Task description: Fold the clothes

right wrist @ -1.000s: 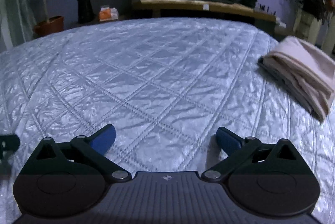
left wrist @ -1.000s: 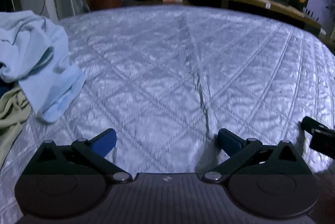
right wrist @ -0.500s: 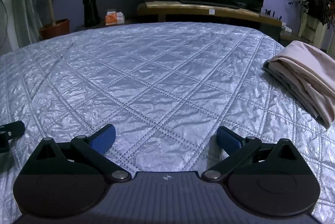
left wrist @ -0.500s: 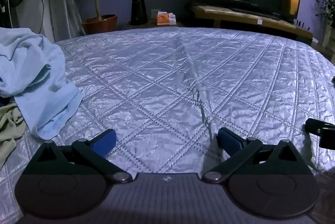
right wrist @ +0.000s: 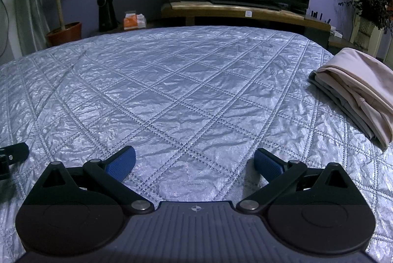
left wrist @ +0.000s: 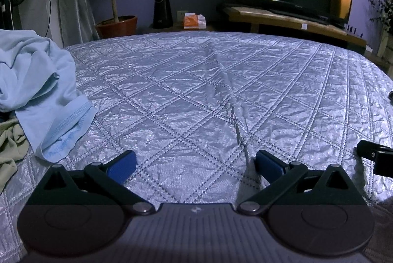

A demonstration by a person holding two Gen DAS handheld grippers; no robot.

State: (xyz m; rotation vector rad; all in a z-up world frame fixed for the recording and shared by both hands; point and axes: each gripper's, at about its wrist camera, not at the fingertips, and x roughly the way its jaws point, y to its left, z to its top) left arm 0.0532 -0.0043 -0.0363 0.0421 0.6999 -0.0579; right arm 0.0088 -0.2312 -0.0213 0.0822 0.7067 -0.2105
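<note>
Both claws hang empty with fingers spread wide: our left claw (left wrist: 195,164) and right claw (right wrist: 194,162) hover low over the silver quilted bedspread (left wrist: 221,96), side by side. We judge the step in hand is fetching the next garment. A crumpled pale-blue cotton garment (left wrist: 41,93) lies heaped at the bed's left edge, near the left claw, on top of an olive-green cloth (left wrist: 9,152). At the right edge sits a folded stack of beige and grey clothes (right wrist: 358,93) (apparently finished). To do this well, we would swing left, pinch the blue garment by its stitched hem, which lies flat and exposed, and drag it onto the bare middle before spreading it. Most of the pile runs out of frame, so we cannot tell what kind of garment it is.
</note>
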